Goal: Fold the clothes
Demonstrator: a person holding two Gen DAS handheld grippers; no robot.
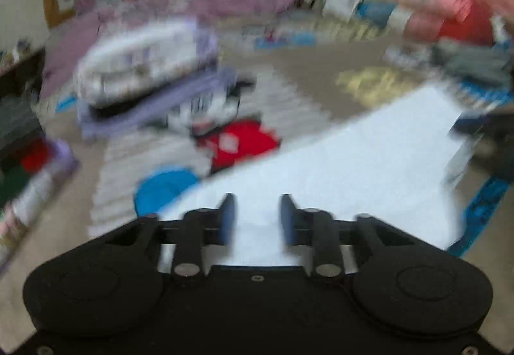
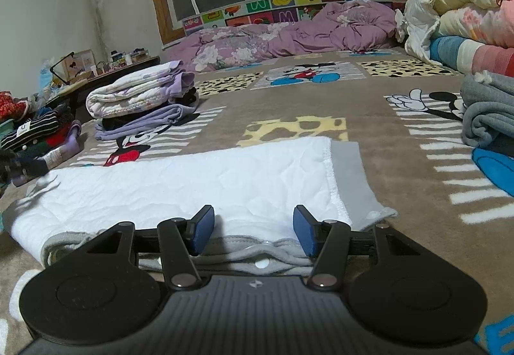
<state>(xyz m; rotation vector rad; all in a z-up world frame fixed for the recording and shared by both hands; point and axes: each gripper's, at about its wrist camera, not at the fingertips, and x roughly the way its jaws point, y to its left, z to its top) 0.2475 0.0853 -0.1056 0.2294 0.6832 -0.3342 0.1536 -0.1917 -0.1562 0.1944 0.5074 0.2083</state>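
**Two grippers poised over a half-folded white garment**

Two handheld grippers hover at the near edge of a white quilted garment point(image 2: 192, 181) lying flat on a brown cartoon-print blanket point(image 2: 369, 104). Through the right wrist camera the right gripper point(image 2: 253, 231) shows its blue pads spread apart with nothing pinched; a grey ribbed hem with a snap button lies just below them, at six o'clock. The left wrist camera is badly smeared, but the left gripper point(image 1: 257, 217) also shows a clear gap between its pads, with white cloth beneath and nothing clamped.

The garment stretches from nine o'clock to about two o'clock in the right view, its stitched white edge overlapping a smooth grey panel at three o'clock. A stack of folded lilac and floral clothes point(image 2: 144, 101) sits well apart at ten o'clock; a grey fleece bundle point(image 2: 488, 111) lies at three o'clock (still unfolded, by the look of it).

To do the next fold well, I would judge that each gripper should bite the thick hem rather than the puffy quilting, take both layers together, and lift evenly so the padded cloth does not slide or buckle. The quilting looks soft and springy; the blanket underneath looks plush and could drag on the fabric.
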